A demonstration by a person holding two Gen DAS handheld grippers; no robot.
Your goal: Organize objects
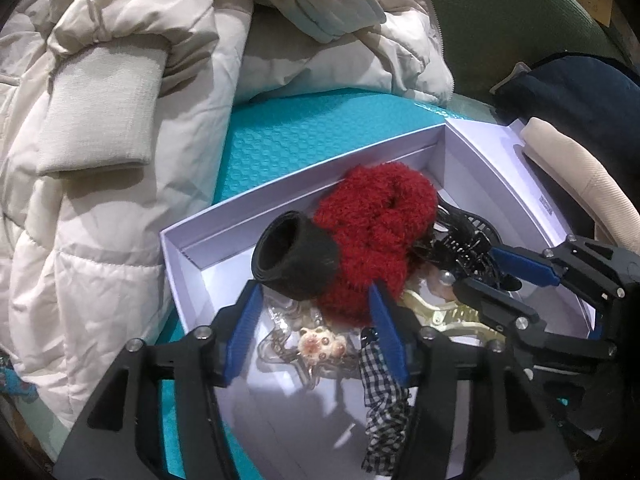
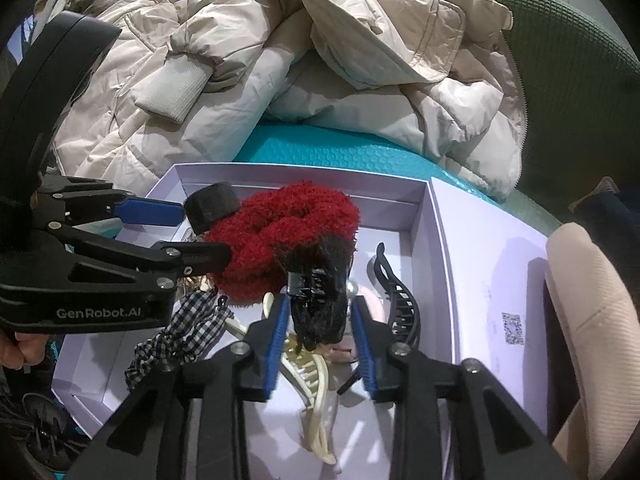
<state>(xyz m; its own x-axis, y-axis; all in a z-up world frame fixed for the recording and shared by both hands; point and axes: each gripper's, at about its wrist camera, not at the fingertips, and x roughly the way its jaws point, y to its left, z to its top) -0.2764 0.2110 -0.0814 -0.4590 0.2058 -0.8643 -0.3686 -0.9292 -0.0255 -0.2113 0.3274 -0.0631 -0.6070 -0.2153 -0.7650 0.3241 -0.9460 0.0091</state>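
Observation:
An open white box (image 1: 280, 184) (image 2: 300, 172) holds hair accessories. A fluffy red scrunchie (image 1: 372, 216) (image 2: 288, 220) lies in the middle, with a black hair band (image 1: 292, 264) (image 2: 212, 204) leaning on its left side. My left gripper (image 1: 314, 288) (image 2: 202, 234) is open; the band sits at its fingertips, not squeezed. My right gripper (image 2: 320, 300) (image 1: 478, 268) is open around a black furry claw clip (image 2: 316, 304) (image 1: 464, 244). In the box too lie a checked scrunchie (image 1: 380, 400) (image 2: 180, 340), a cream claw clip (image 2: 316, 392), a black claw clip (image 2: 400, 292) and a clear star charm (image 1: 320, 346).
The box rests on a teal bubble mailer (image 1: 304, 128) (image 2: 340, 152). A beige puffer jacket (image 1: 100, 140) (image 2: 280, 52) is piled behind and to the left. The box lid (image 2: 492, 264) lies at the right, beside a beige sleeve (image 2: 592, 312). A green chair back (image 2: 568, 92) stands behind.

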